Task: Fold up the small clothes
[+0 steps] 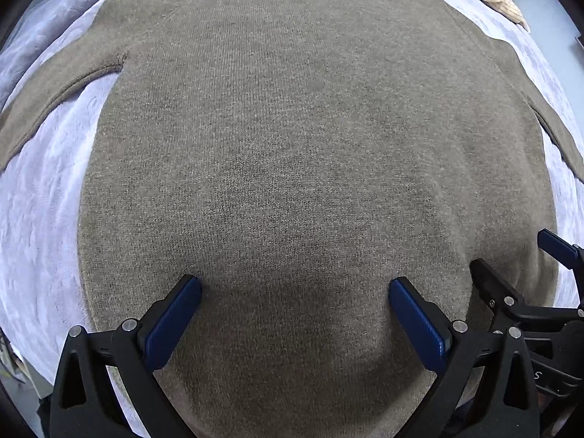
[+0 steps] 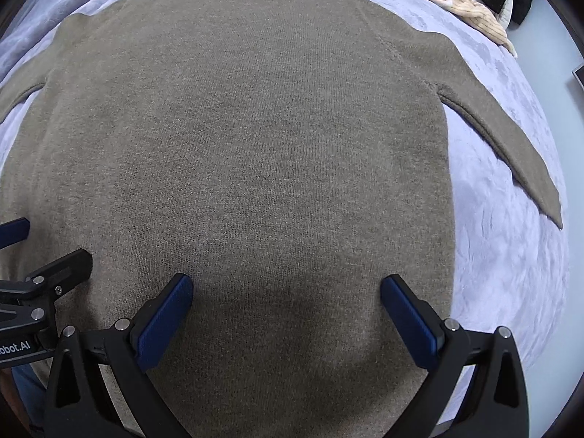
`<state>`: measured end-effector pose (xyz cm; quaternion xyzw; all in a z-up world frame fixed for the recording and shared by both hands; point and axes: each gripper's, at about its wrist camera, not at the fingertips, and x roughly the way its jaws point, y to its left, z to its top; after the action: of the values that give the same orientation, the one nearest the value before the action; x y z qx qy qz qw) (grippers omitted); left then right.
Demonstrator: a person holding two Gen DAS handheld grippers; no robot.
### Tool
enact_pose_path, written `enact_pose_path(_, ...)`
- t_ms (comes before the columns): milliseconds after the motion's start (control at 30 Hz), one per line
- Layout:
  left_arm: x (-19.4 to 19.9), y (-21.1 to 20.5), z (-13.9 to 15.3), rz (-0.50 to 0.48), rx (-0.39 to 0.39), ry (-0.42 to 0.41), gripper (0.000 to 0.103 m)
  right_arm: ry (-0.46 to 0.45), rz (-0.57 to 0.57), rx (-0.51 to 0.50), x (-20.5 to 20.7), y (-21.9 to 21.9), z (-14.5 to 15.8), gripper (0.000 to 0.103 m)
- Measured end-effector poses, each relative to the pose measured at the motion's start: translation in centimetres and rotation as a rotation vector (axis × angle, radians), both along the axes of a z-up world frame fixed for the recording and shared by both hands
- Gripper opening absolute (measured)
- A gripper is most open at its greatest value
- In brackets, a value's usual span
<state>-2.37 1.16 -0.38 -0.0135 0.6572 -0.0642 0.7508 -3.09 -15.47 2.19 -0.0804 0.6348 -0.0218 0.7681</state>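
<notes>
Sweater (image 1: 292, 146) flat on lavender bedspread (image 1: 43, 219)

The sweater (image 1: 310, 138) is a plain taupe brown knit with a fine ribbed texture. It lies on a pale lavender bedspread (image 1: 43, 211) with a faint embossed pattern. In the upper right, a cream garment (image 2: 471, 7) has thin stripes. Both tongs, left (image 1: 295, 304) and right (image 2: 286, 301), are black with ridged blue pads (image 2: 166, 323).

The left gripper (image 2: 51, 244) body reads, partly cut off, "obot.AI", perhaps "robot.AI".
</notes>
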Motion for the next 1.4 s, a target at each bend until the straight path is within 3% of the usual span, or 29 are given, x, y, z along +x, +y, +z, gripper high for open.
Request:
enact_pose_path(300,-1.0,-0.9,-0.9,0.004,-0.001,-0.004,0.103,0.006,-0.003,0.0,-1.2,1.1,0.1,0.103)
enact_pose_path(500,-0.8,-0.3,-1.3,0.003,-0.004,-0.005,0.103,0.009,-0.003,0.0,-0.9,-0.7,-0.9,0.103)
enact_pose_path(700,-2.0,0.0,-1.2,0.022,-0.006,-0.094,0.103,-0.015,-0.003,0.022,-1.1,-1.4,-1.5,0.103)
enact_pose_path(800,-2.2,0.2,-1.1,0.021,-0.003,-0.1,0.103,-0.027,-0.006,0.026,-1.2,-1.7,-1.7,0.103)
enact_pose_path(900,-2.4,0.4,0.1,0.034,0.004,-0.131,0.103,-0.053,0.004,0.033,-1.3,-2.0,-1.2,0.103)
enact_pose_path(1067,-2.0,0.5,2.7,0.04,0.042,-0.201,0.103,-0.169,-0.001,0.003,-1.8,-2.5,1.5,0.103)
enact_pose_path(1400,0.5,-3.2,6.7,0.051,0.066,-0.234,0.103,-0.265,-0.052,0.047,-0.8,-5.8,5.4,0.103)
